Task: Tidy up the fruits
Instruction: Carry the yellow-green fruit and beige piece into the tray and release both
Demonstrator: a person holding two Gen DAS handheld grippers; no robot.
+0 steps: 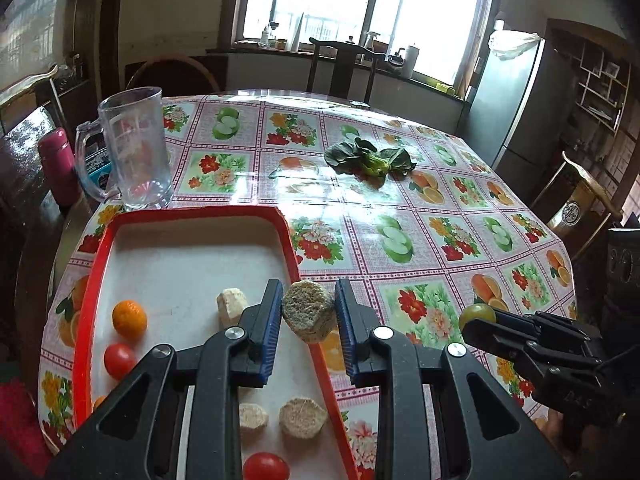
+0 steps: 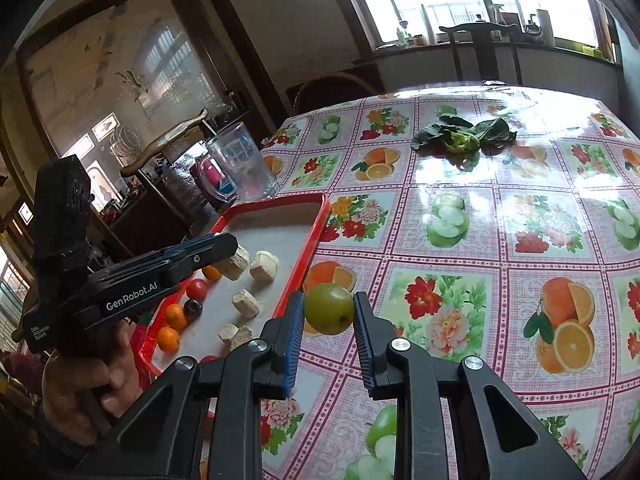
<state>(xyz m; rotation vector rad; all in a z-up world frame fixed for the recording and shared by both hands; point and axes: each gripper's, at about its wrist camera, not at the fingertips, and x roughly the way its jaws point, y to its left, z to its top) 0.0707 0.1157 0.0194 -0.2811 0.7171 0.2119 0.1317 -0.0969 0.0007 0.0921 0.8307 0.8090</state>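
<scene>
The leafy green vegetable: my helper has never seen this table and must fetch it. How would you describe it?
Start from the round table with the fruit-and-flower tablecloth. Past the red tray, toward the window side, the leafy green vegetable lies alone on the cloth. It is the only real dark, crumpled, leafy thing; the fruit around it is only printed.

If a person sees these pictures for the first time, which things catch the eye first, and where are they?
Each gripper holds something up front: the left gripper is shut on a beige chunk over the red tray's right edge, and the right gripper is shut on a green fruit just right of the tray. Behind them, leafy greens lie alone on the bright fruit-print tablecloth.
</scene>
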